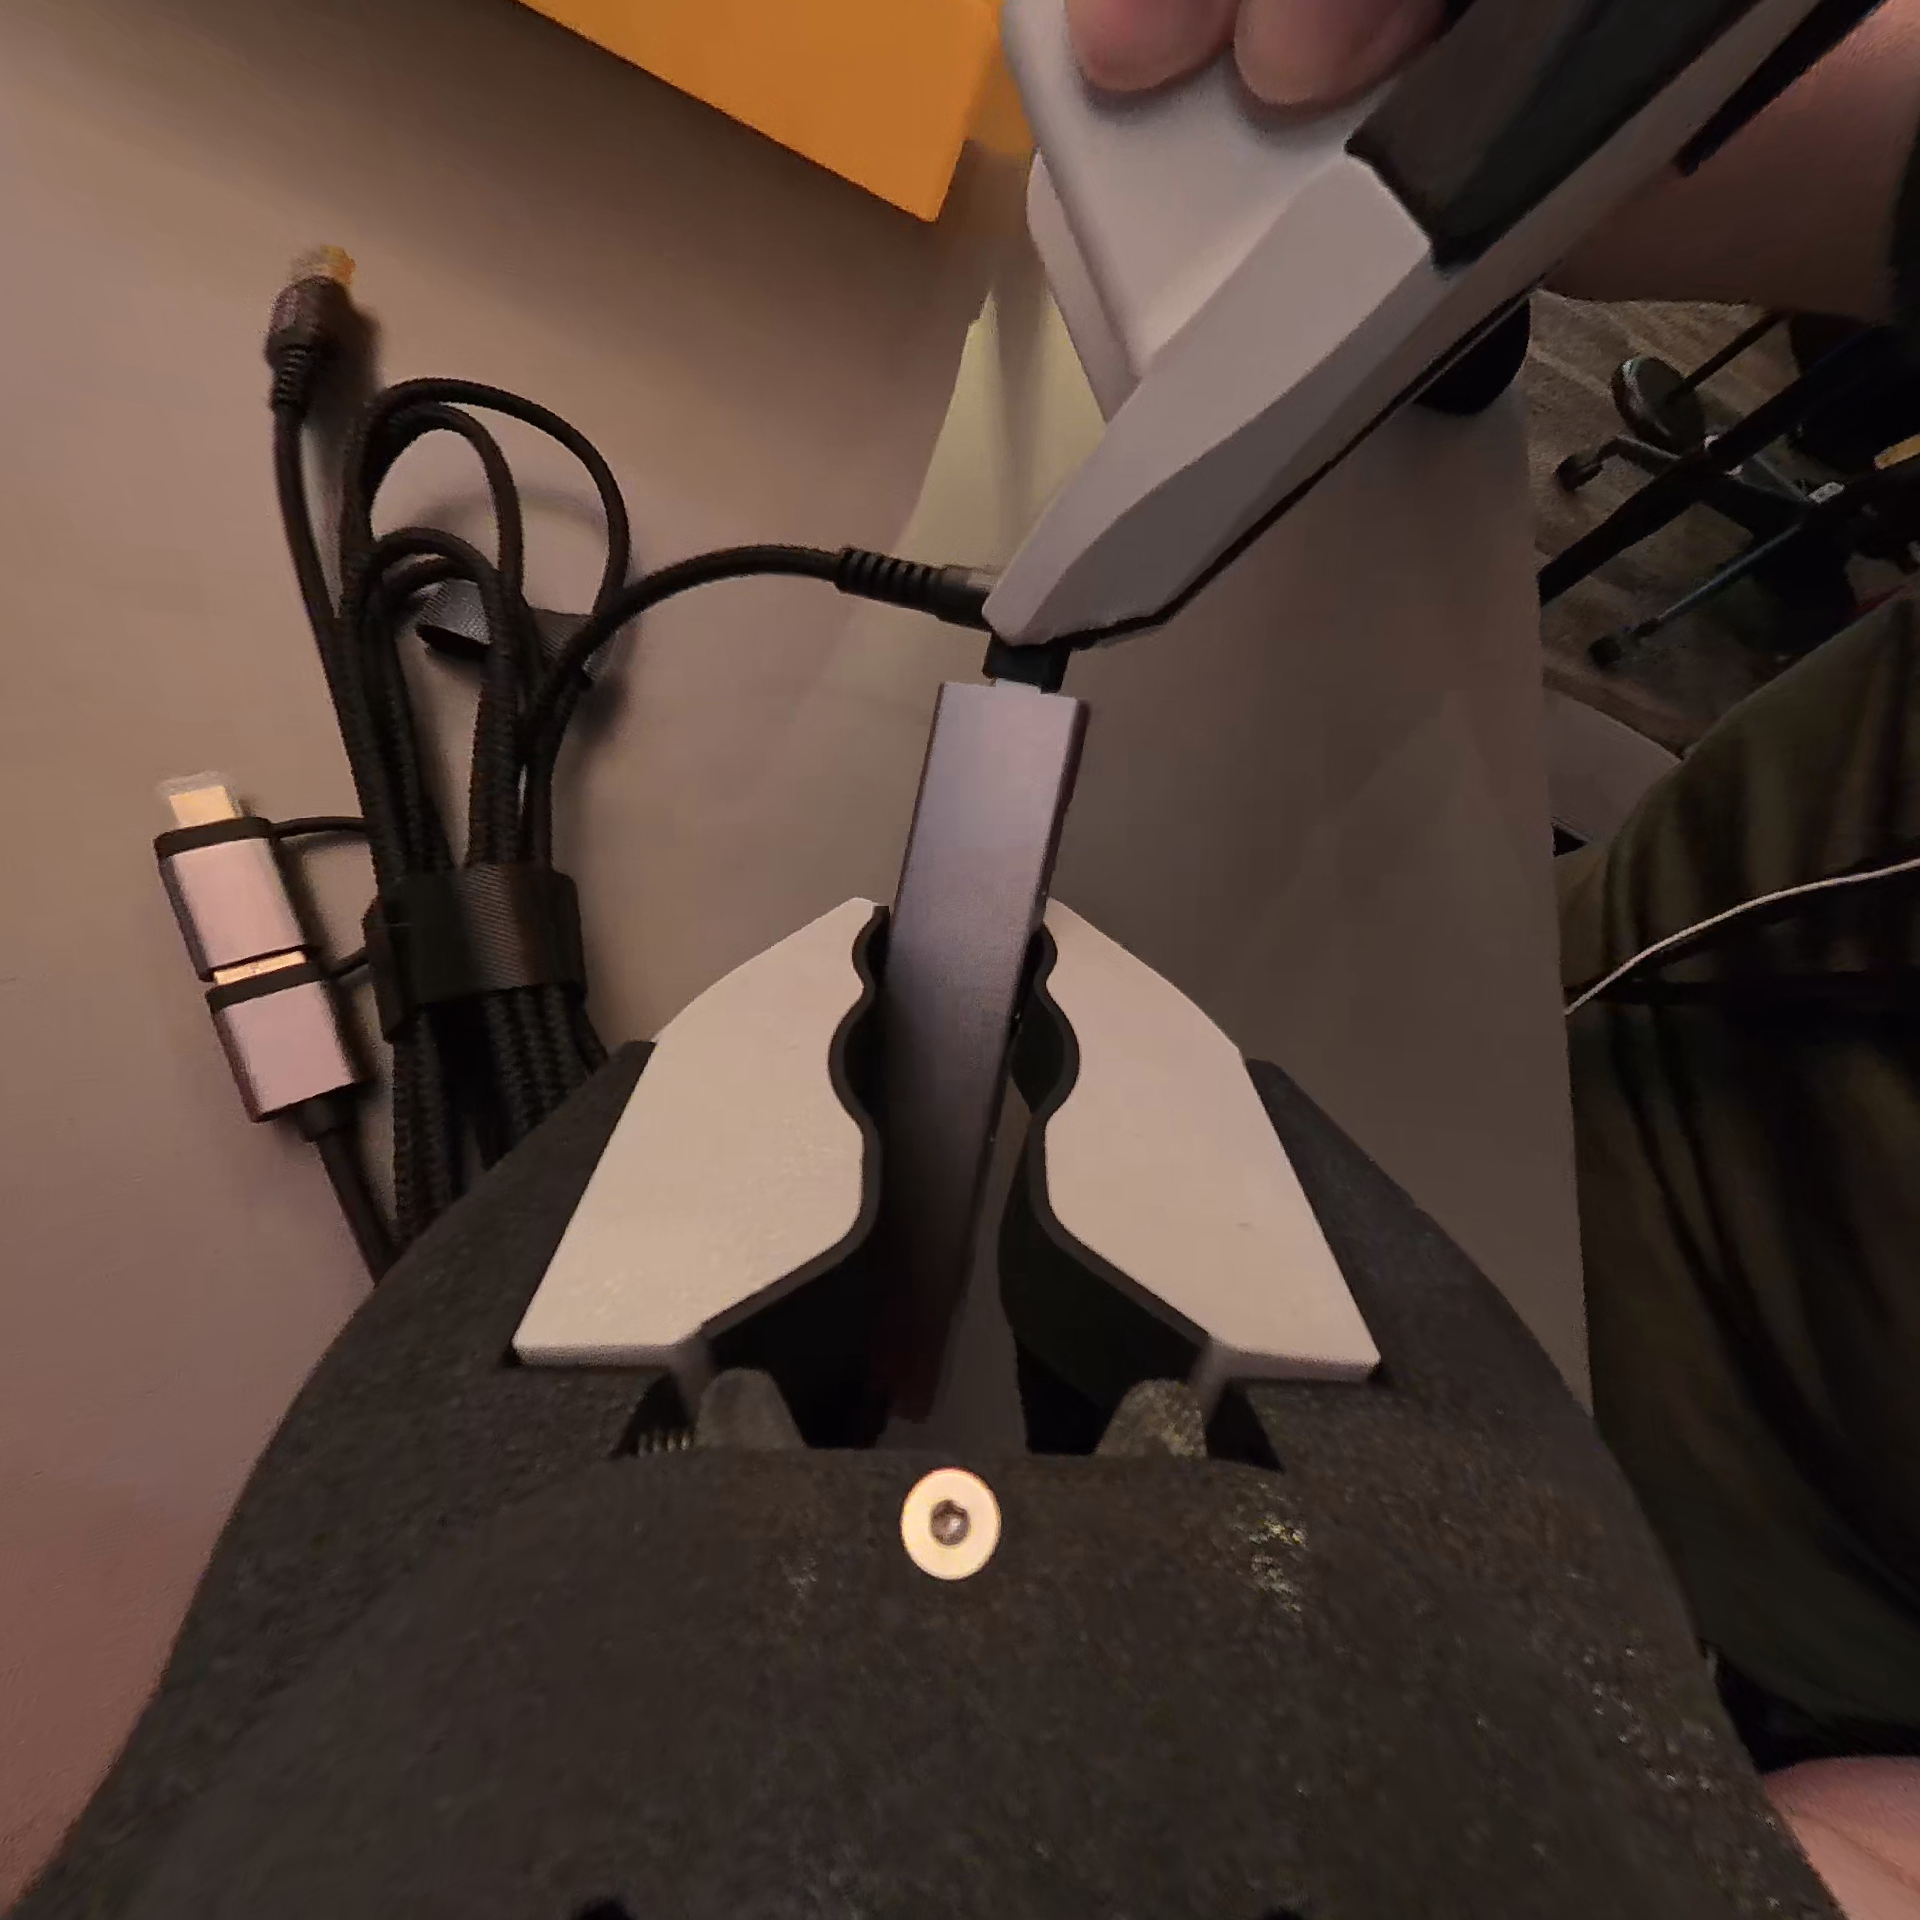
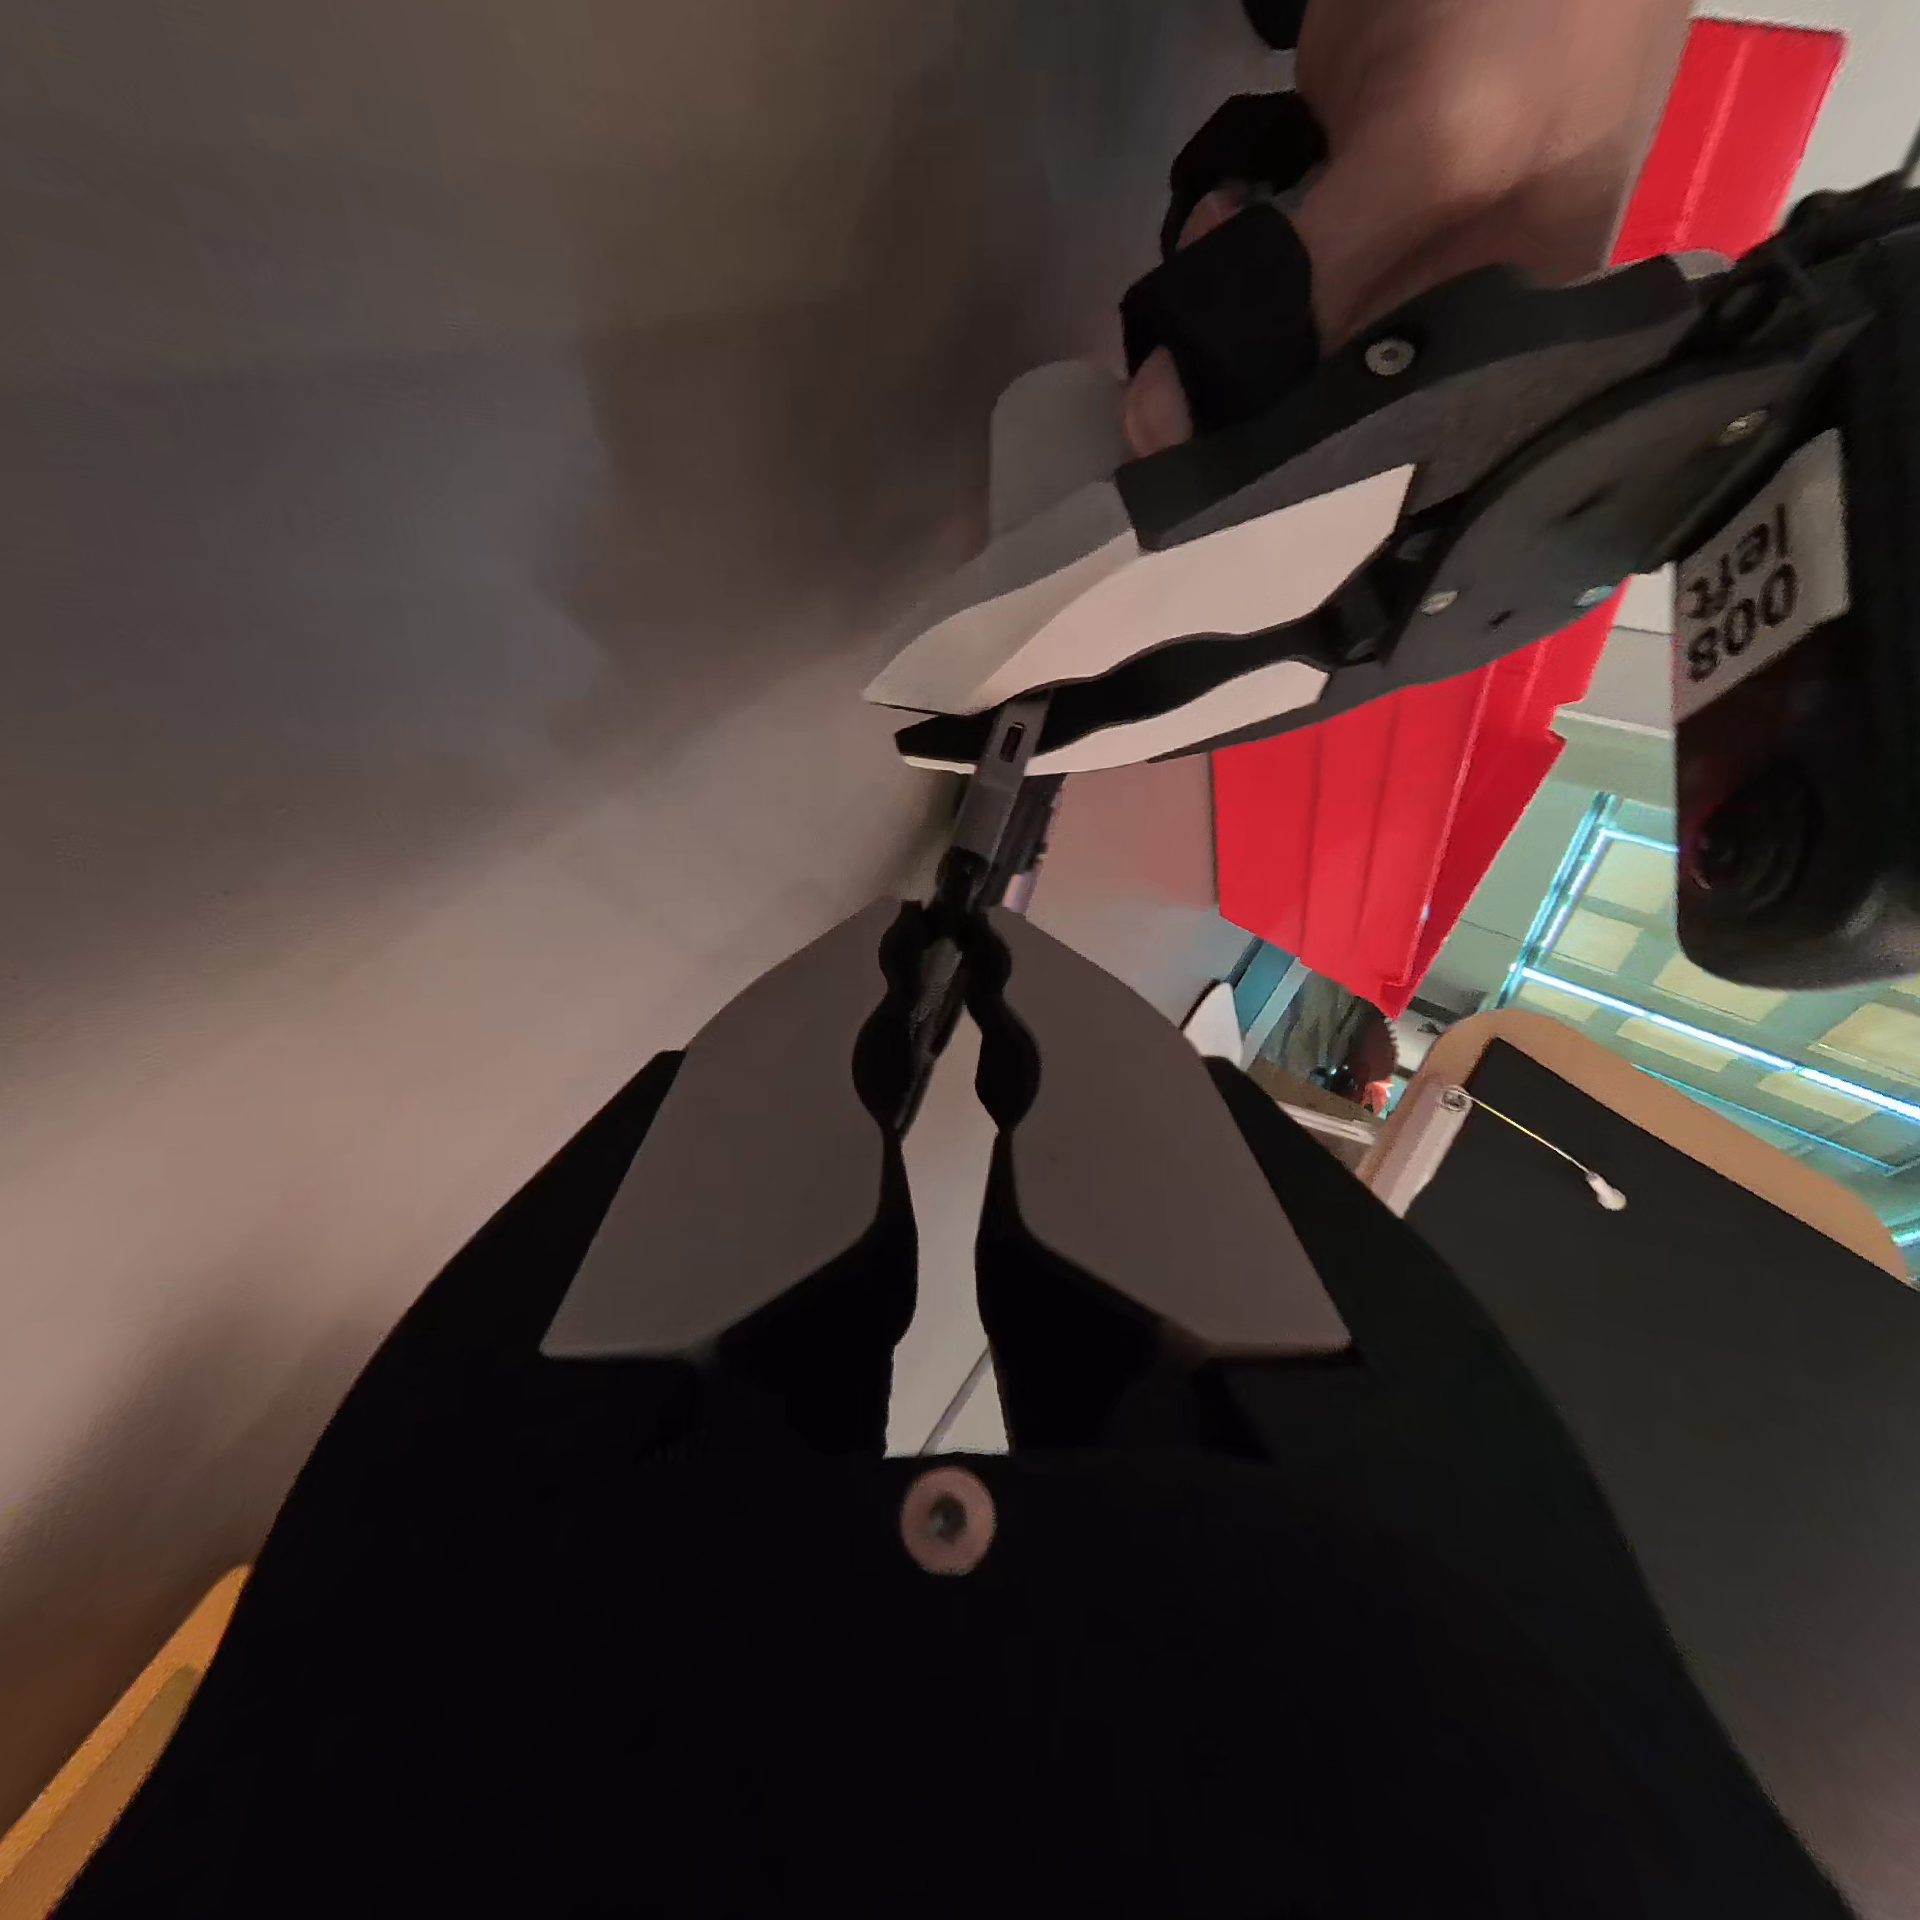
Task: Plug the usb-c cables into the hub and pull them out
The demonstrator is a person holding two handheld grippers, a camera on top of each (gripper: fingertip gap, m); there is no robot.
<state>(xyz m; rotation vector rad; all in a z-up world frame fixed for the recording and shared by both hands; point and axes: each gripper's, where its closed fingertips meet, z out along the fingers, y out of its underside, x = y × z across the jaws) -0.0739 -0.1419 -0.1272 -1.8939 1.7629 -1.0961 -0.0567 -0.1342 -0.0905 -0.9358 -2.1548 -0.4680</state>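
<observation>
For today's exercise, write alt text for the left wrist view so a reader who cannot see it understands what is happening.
The left gripper clamps a slim dark hub upright between its pale fingers, while the right gripper reaches down from above, pinching a black cable plug at the hub's top end. A bundle of braided black cables lies on the grey table to the left.

The place looks like an office or a lab workroom. A plain pale desk (image 1: 1299,831) carries a strapped bundle of black braided cables (image 1: 488,852) at its left, with a grey adapter (image 1: 249,956) just beside the bundle. An orange box (image 1: 831,94) sits at the far edge. Past the desk's right edge lies carpet (image 1: 1621,374) with a wheeled chair base (image 1: 1662,416) on it. The right wrist view shows a red panel (image 2: 1382,810), a wood-edged black board (image 2: 1662,1195) and lit ceiling panels (image 2: 1704,987).
</observation>
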